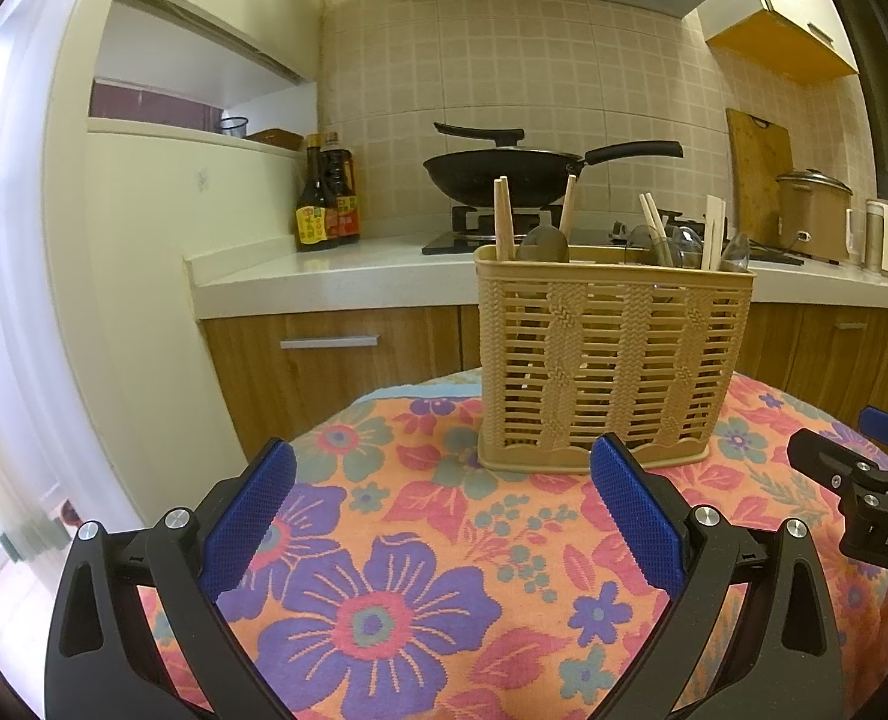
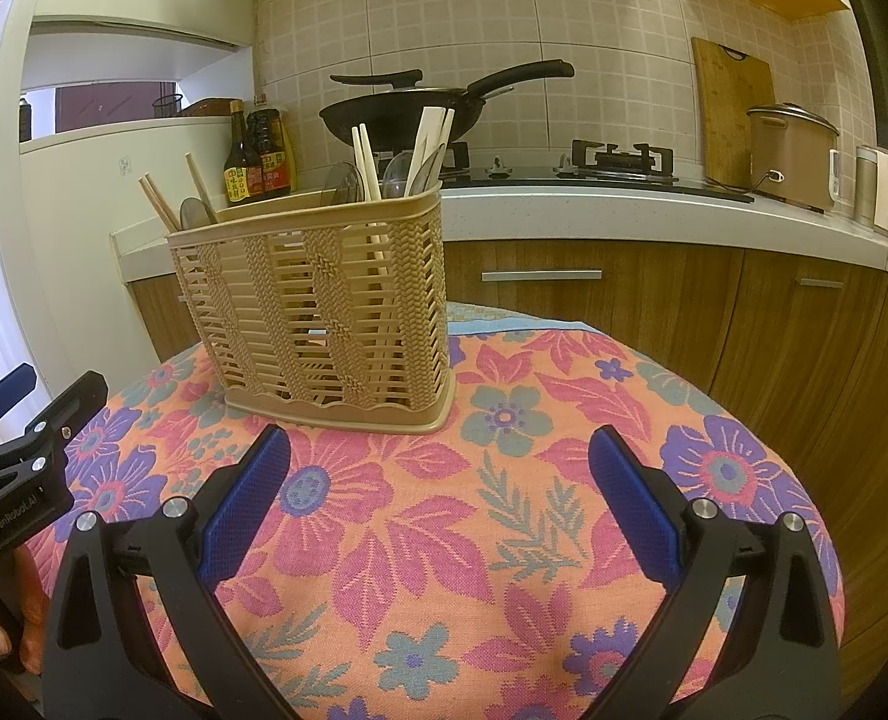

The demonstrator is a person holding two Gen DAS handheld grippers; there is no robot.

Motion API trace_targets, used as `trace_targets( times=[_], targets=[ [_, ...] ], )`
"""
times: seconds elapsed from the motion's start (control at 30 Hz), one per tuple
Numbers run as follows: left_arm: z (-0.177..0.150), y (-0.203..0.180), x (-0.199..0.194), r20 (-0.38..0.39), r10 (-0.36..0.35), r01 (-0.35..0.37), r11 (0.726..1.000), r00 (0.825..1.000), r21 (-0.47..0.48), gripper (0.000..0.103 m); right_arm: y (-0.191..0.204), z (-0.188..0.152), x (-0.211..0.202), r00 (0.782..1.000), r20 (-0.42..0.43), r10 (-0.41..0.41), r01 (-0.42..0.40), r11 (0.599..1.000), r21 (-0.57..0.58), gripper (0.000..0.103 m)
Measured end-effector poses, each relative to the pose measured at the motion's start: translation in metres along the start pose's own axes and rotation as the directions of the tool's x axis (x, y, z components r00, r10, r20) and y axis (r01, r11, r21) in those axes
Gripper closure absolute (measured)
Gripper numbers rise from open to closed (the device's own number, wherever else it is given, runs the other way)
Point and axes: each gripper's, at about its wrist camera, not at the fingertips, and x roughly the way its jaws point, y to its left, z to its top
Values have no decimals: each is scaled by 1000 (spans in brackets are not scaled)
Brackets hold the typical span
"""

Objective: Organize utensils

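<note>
A tan plastic utensil basket (image 1: 612, 360) (image 2: 330, 306) stands upright on a table covered by a floral cloth (image 1: 384, 600) (image 2: 504, 540). Wooden chopsticks (image 1: 502, 216) (image 2: 365, 162) and spoons (image 1: 543, 243) (image 2: 343, 183) stick out of its top. My left gripper (image 1: 444, 462) hovers open just in front of the basket, nothing between its blue pads (image 1: 252, 516). My right gripper (image 2: 441, 450) is open too, empty, in front of the basket's right corner. Each gripper shows at the edge of the other's view.
Behind the table runs a kitchen counter (image 1: 324, 264) with a wok (image 1: 504, 171) on a gas hob, sauce bottles (image 1: 324, 204), a rice cooker (image 2: 792, 150), a kettle (image 2: 879, 186) and a cutting board (image 2: 729, 114). Wooden cabinets (image 2: 624, 288) sit below.
</note>
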Motion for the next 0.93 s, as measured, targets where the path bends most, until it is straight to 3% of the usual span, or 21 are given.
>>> trace_targets(
  times=[0.63, 0.93],
  targets=[
    [1, 0, -5, 28, 2, -2, 1000, 1000, 0, 8, 0, 1, 0, 1000, -1, 1, -1, 1000, 0, 8],
    [1, 0, 1, -6, -28, 28, 1000, 1000, 1, 8, 0, 0, 0, 1000, -2, 1, -1, 1000, -1, 8]
  ],
)
